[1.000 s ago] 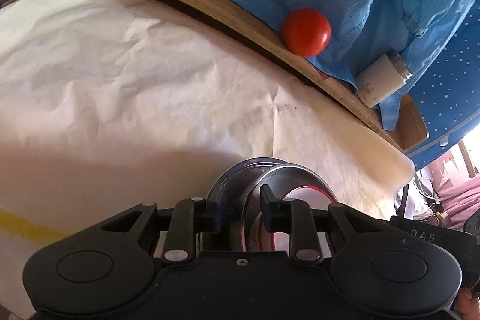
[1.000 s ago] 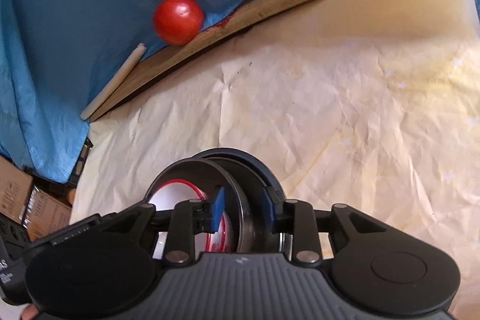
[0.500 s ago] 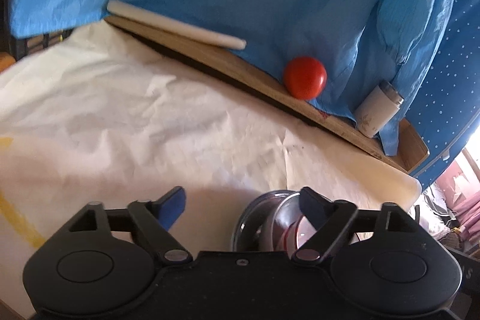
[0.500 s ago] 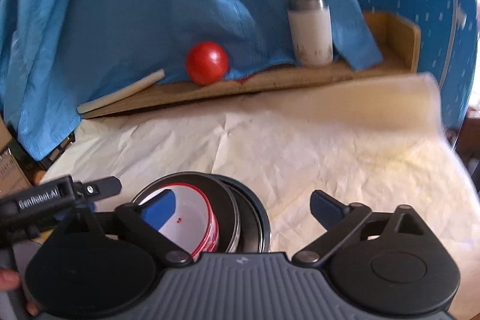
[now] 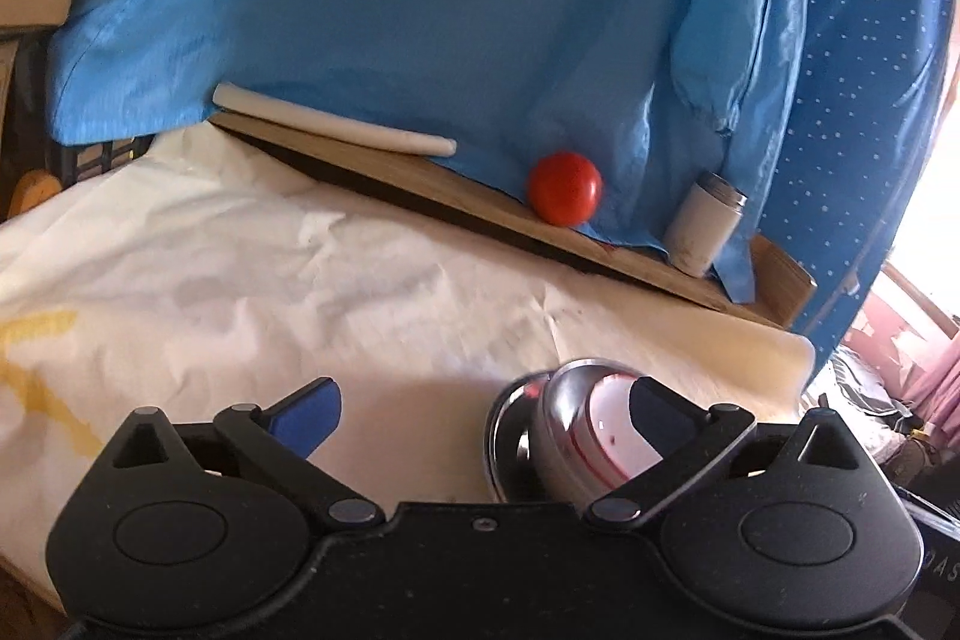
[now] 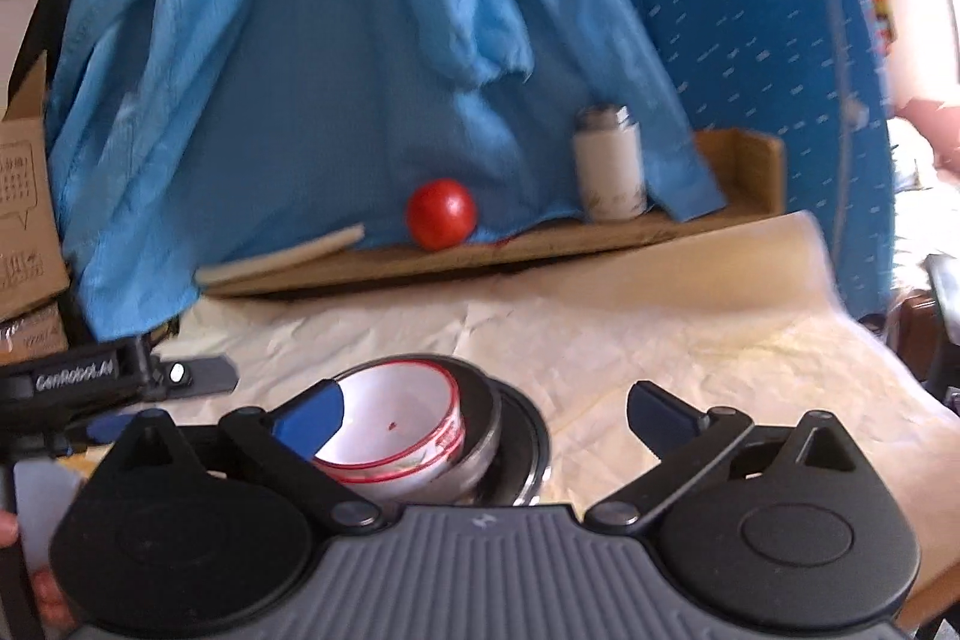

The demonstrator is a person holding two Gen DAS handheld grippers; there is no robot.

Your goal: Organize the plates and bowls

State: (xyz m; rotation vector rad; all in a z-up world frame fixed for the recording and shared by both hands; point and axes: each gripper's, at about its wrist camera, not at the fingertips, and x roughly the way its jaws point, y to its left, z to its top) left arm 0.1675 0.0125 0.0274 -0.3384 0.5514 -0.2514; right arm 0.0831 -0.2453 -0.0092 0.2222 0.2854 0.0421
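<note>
Both grippers had let go since a second earlier: then each was pinched on the rim of the nested dishes, and now the left gripper (image 5: pixel 483 409) and right gripper (image 6: pixel 483 409) had just been opening and stood spread wide, with nothing pressed between their pads. The stack, which had been close under both cameras, now sat a little further off on the paper, offset to one side of each view.

Blue cloth (image 6: pixel 336 58), thin and wrinkled, hung as the backdrop and draped onto a wooden ledge (image 6: pixel 456 253) along the far edge. Crumpled cream paper (image 5: pixel 288 280) covered the tabletop, creased all over, with a yellow stain at the left in the left wrist view; most of it lay bare around the stack, leaving open room on every side.

The stack sat near the front of the paper: a dark round plate (image 6: pixel 531 430) at the bottom, a shiny steel bowl (image 6: pixel 483 439) on it, and a white bowl (image 6: pixel 396 412) with a red rim line nested inside. The right gripper's left finger overlapped the white bowl's rim in the picture; whether it touched could not be told.

On the ledge stood a white cylindrical tumbler (image 6: pixel 609 175) with a metal top, a smooth red ball (image 6: pixel 441 214), and a pale stick (image 5: pixel 330 127) lying flat, all well apart.
</note>
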